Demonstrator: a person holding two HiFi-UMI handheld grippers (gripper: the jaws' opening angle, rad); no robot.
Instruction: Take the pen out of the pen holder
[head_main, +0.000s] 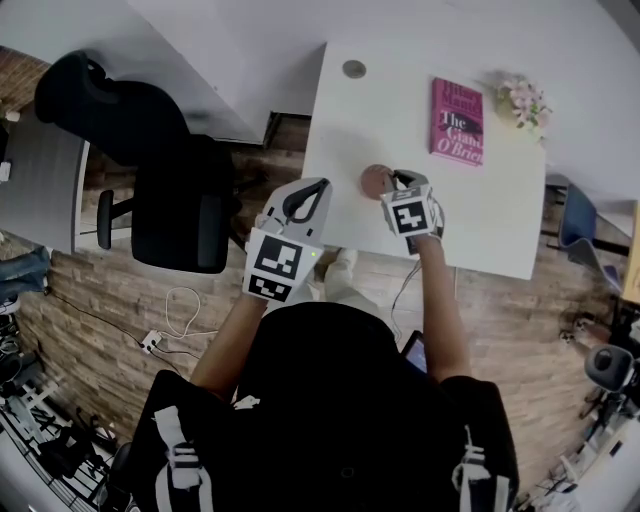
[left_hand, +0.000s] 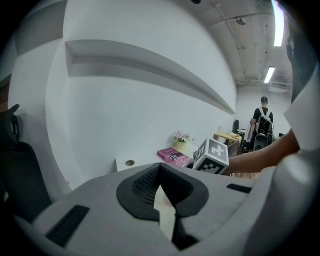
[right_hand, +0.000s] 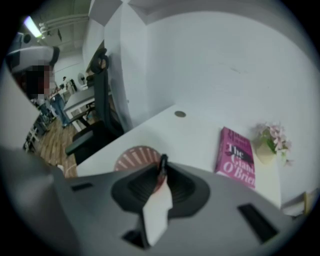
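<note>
Right gripper (head_main: 402, 183) clamps the pen (right_hand: 162, 165) at the pen holder (head_main: 374, 181) by the desk's (head_main: 400, 110) front edge, hiding its shaft; left gripper (head_main: 318, 190), closed and empty, hovers off the left edge.

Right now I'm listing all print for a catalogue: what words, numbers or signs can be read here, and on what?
"The Giant O'Brien": title on the pink book on the white table.
Line above the title on that cover: too blurred to read.
Two marker cubes: black-and-white squares only, no words.
</note>
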